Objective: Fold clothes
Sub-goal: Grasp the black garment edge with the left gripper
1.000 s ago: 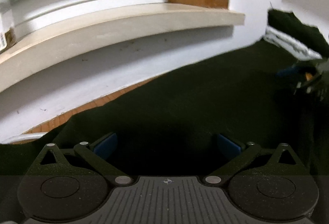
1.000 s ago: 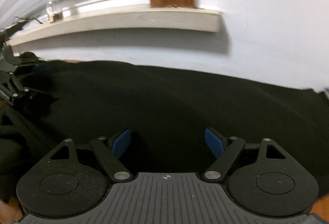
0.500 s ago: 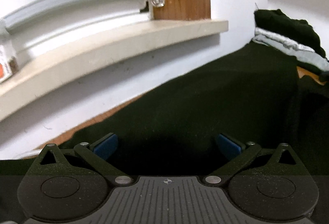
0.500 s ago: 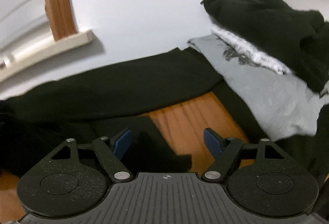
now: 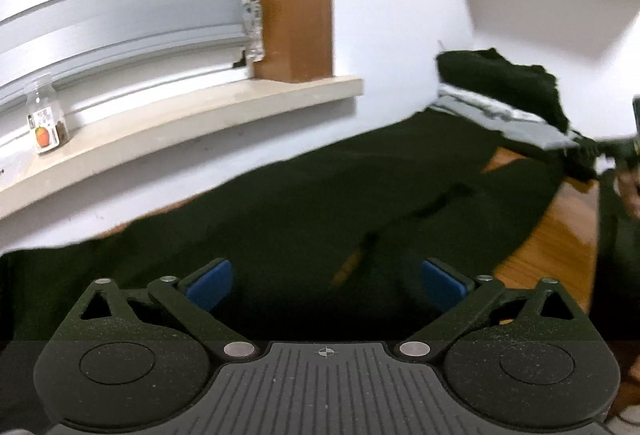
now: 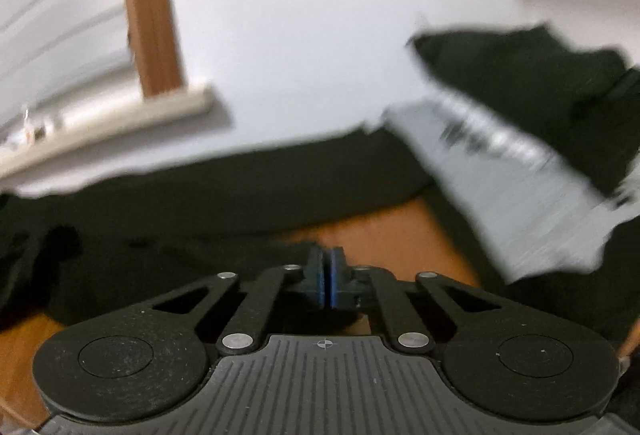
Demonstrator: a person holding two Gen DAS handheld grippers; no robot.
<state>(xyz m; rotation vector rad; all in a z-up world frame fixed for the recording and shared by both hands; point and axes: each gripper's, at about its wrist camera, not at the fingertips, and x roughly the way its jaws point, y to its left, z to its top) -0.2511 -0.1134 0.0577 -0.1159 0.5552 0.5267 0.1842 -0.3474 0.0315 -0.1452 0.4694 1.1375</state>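
Right now the left gripper (image 5: 326, 283) hovers with its blue pads wide apart and nothing between them, above a dark garment (image 5: 320, 203) spread over the wooden tabletop (image 5: 548, 243). The garment runs along the tabletop's far edge, against the white wall under the window sill (image 5: 200, 115), where a small jar (image 5: 44, 119) stands. At the far right corner lies a pile of clothes: a grey shirt (image 6: 520, 179) with another dark garment (image 6: 532, 83) on top. The right gripper (image 6: 326, 277) has its pads pressed together; whether any cloth is pinched between them cannot be told in the blur. It sits low over the near edge of the spread garment, beside bare wood.
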